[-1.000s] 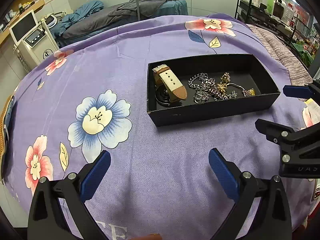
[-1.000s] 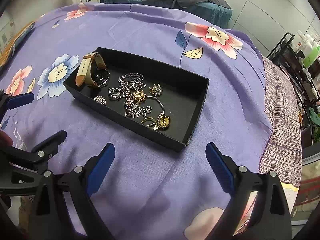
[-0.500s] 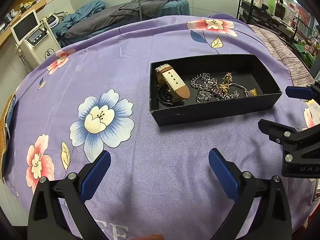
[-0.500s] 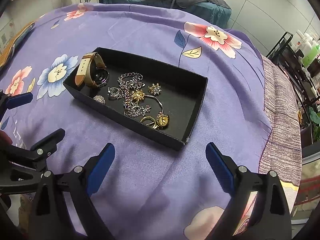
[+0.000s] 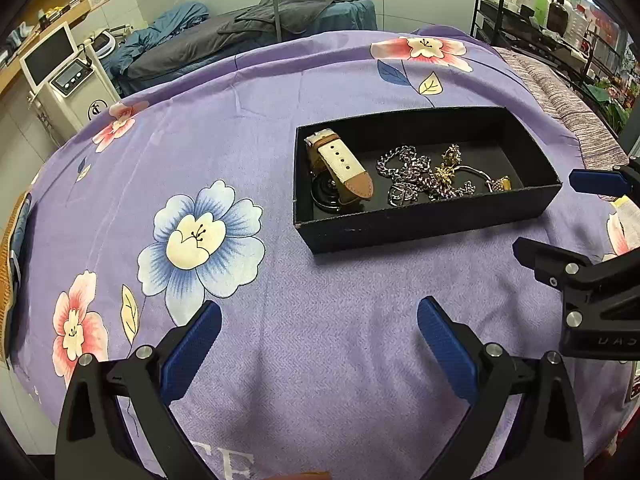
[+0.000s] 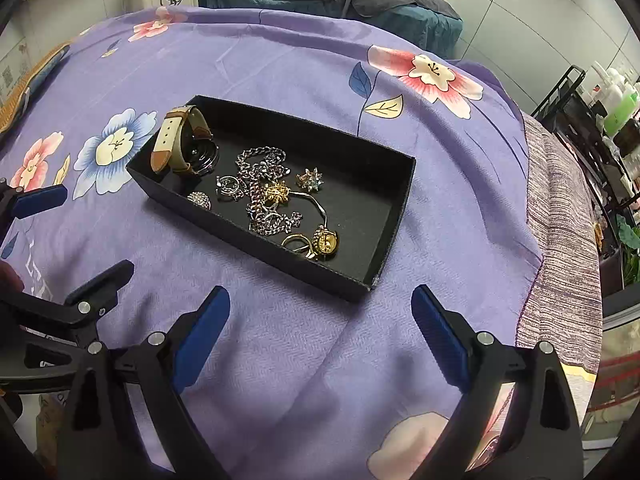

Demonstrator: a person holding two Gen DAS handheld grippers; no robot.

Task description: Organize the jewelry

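Compared with one second ago, the black tray (image 5: 424,226) sits slightly more to the right in the left wrist view; both grippers have hardly moved. It lies on the purple flowered cloth (image 5: 256,128), and inside are a watch (image 6: 182,144) at its left end, a silver chain (image 6: 260,168) in the middle and gold rings (image 6: 316,242) near the right. The left gripper (image 5: 318,330) and right gripper (image 6: 320,320) hover near the tray, fingers wide apart, holding nothing.

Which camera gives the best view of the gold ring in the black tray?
The right wrist view: the gold ring lies unobstructed near the black tray's near wall. In the left wrist view it is a small gold patch just above the near wall, its shape unclear.
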